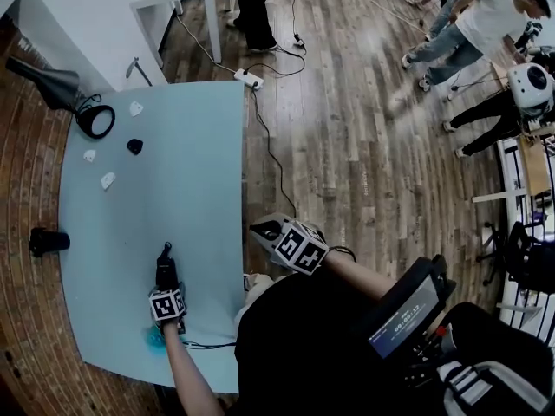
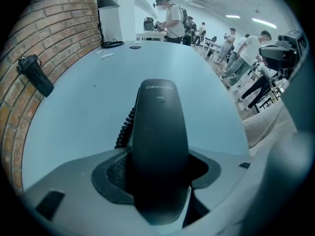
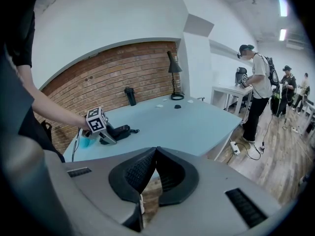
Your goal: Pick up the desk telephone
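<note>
Phone: it lies near the front edge of the desk, at its left side, black, with a coiled cord running off one side. Only the long handset shape shows, and no separate base can be made out.

The left gripper points steeply down over it. Its jaws stand wide with the phone between them, and the pads look pressed against its two sides, so I judge the grasp made. The right gripper view shows the phone low on the desk under that gripper, so the lift itself seems not yet done, and raising it clear is what is left. The cord may drag as it rises.

The right gripper hangs off the desk's near corner, well apart from the phone, with its jaws closed together on nothing.

Counted:
- One phone, two grippers and one desk.
- One black lamp at the far corner.
- Three small white pieces with one small black piece between them.
- One black can at the brick-wall edge.
- One teal thing under the left hand, too hidden to name.
- One power strip on the floor beyond.
</note>
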Motion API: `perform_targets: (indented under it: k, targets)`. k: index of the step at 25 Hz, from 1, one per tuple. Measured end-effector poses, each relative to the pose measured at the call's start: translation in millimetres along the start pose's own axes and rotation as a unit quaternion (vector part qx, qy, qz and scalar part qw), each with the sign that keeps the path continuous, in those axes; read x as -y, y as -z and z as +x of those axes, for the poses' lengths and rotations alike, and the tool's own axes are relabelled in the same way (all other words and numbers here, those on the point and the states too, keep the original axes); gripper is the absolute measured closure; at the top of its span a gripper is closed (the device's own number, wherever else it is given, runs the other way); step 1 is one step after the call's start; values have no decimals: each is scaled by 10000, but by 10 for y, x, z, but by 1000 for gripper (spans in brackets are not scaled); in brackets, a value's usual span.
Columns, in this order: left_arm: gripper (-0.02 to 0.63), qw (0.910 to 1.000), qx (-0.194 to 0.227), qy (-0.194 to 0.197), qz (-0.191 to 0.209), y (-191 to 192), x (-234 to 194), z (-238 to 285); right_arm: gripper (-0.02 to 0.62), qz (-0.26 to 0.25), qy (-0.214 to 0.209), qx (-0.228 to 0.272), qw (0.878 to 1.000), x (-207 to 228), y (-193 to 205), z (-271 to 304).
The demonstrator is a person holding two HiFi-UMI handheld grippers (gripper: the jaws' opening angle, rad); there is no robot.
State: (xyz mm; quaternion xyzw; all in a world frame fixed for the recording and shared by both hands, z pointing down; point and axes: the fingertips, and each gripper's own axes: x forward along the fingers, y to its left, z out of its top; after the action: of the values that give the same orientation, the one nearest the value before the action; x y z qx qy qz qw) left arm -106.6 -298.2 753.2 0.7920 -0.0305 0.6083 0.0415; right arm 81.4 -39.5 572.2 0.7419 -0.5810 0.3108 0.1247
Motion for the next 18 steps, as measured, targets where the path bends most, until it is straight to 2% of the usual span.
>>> perform_targets:
  k: [5,11,14,18]
  targets:
    - [313,10000,54,70,-2,-17,20,25,591,8,-39,-18,10000,35,-16,-12]
    - [313,9999,24,-136,-17,-21,70,-32,591,-19,-127,-13,9999,74,-39,-40]
    - [313,9998,-14,-153,86,-17,84,-43,591,-95,-205,-54,9997,56,-24,-1]
    - [313,10000,0,-84,15,-7,173,-33,591,-125,-286,-14,9995,69,-62,44]
